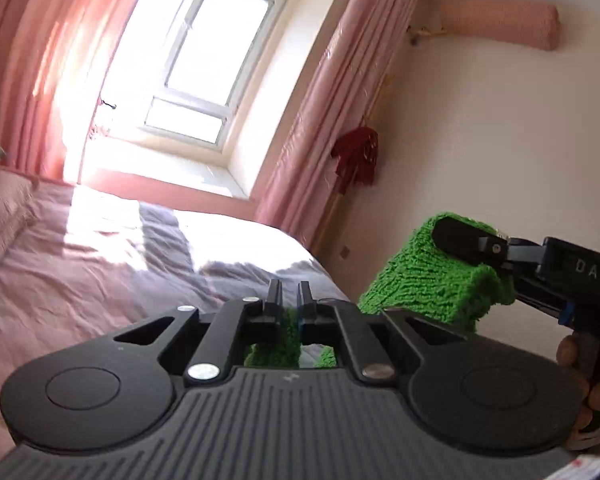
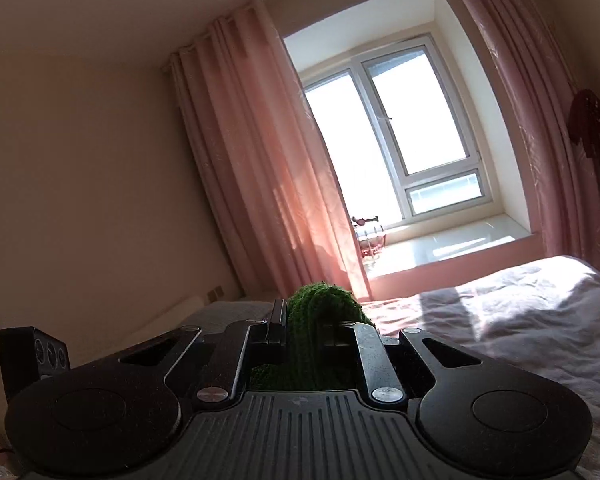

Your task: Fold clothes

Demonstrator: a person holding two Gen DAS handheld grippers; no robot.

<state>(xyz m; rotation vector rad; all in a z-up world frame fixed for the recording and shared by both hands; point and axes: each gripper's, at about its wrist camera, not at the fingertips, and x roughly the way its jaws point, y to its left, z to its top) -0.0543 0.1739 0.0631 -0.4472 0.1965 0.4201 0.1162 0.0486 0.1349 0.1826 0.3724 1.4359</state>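
A bright green knitted garment (image 1: 424, 276) is held up in the air above the bed by both grippers. In the left wrist view my left gripper (image 1: 289, 295) is shut, and a strip of the green knit shows between and below its fingers. At the right of that view my right gripper (image 1: 458, 246) clamps another bunched part, the fabric draped over its black finger. In the right wrist view the green garment (image 2: 320, 312) bulges up between the fingers of my right gripper (image 2: 308, 322) and hides the right fingertip. The rest of the garment is hidden below both grippers.
A bed (image 1: 100, 264) with a rumpled pink-lilac cover lies below, sunlit patches across it. Beyond stand a window (image 1: 204, 68) with a deep sill and pink curtains (image 1: 324, 120). A dark red cloth (image 1: 356, 156) hangs on the right wall. A hand (image 1: 580, 384) grips the right gripper's handle.
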